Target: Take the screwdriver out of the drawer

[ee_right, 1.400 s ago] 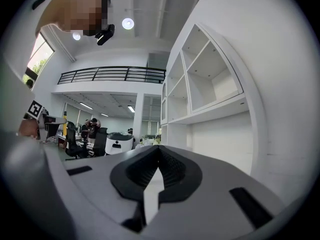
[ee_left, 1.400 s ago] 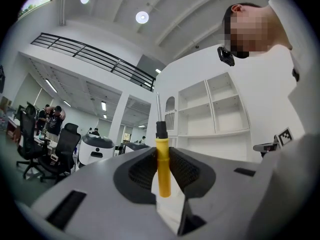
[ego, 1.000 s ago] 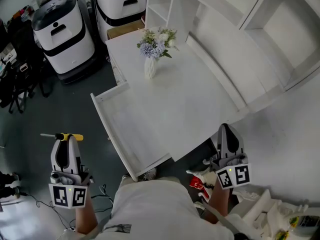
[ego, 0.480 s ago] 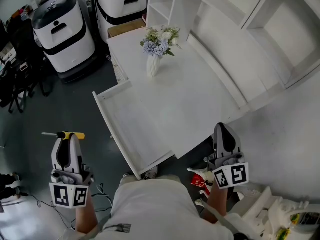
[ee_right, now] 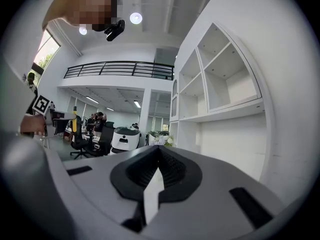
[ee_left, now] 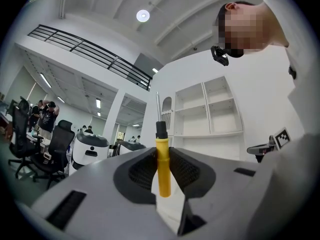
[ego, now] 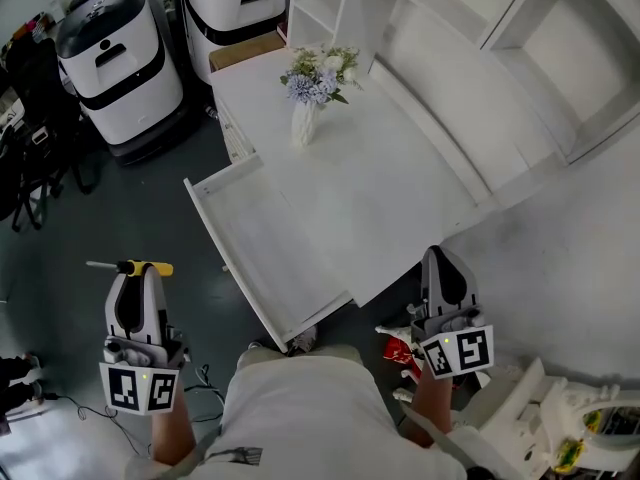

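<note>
My left gripper (ego: 139, 271) is shut on the yellow-handled screwdriver (ego: 131, 267), which lies crosswise in its tips with the metal shaft pointing left, over the dark floor left of the desk. In the left gripper view the screwdriver (ee_left: 162, 160) stands upright between the pads. The white drawer (ego: 262, 258) hangs pulled out of the desk's left side and looks empty. My right gripper (ego: 441, 260) sits shut with nothing in it, just below the desk's near right corner; its jaws (ee_right: 159, 160) meet at the tips.
A white desk (ego: 380, 188) carries a vase of flowers (ego: 312, 86) at its far end. White shelving (ego: 520, 58) runs along the right. Two white bin-like machines (ego: 112, 60) stand on the floor at upper left. Red and white clutter (ego: 400, 348) lies by my right arm.
The right gripper has drifted slightly left and up along the desk's near edge. The left gripper keeps its hold on the screwdriver and stays almost in place.
</note>
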### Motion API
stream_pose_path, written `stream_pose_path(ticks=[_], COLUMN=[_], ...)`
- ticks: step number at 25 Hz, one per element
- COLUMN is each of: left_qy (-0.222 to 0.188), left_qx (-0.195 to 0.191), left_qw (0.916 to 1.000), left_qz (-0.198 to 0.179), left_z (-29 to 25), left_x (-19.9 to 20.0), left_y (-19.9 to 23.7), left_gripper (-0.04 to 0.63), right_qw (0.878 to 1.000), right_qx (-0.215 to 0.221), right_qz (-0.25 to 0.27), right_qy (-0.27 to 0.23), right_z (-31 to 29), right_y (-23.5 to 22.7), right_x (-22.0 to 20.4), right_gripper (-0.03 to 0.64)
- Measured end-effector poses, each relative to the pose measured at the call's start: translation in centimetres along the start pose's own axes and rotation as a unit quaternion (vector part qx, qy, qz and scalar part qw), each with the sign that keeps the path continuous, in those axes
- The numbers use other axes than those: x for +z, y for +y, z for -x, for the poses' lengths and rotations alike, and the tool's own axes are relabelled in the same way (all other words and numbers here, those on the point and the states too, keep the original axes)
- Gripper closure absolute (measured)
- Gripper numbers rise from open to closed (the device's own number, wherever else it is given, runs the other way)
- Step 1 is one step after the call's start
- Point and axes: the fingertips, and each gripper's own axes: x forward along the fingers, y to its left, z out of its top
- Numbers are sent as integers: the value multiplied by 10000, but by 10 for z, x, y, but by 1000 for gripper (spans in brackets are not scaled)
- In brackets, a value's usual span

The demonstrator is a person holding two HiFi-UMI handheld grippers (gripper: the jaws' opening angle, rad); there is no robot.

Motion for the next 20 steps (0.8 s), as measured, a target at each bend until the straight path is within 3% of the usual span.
stream_pose_path(ticks=[20], left_qy=[81], left_qx=[-582], left_qw=[9981], left_qz=[165], left_z=[3], left_x=[8], left_y=[0], left_gripper=[512], right_qw=[9997], right_qx=[-232], right_qz=[-117], right_qy=[7], right_z=[32], right_y=[45], right_x=[9], right_gripper=[607])
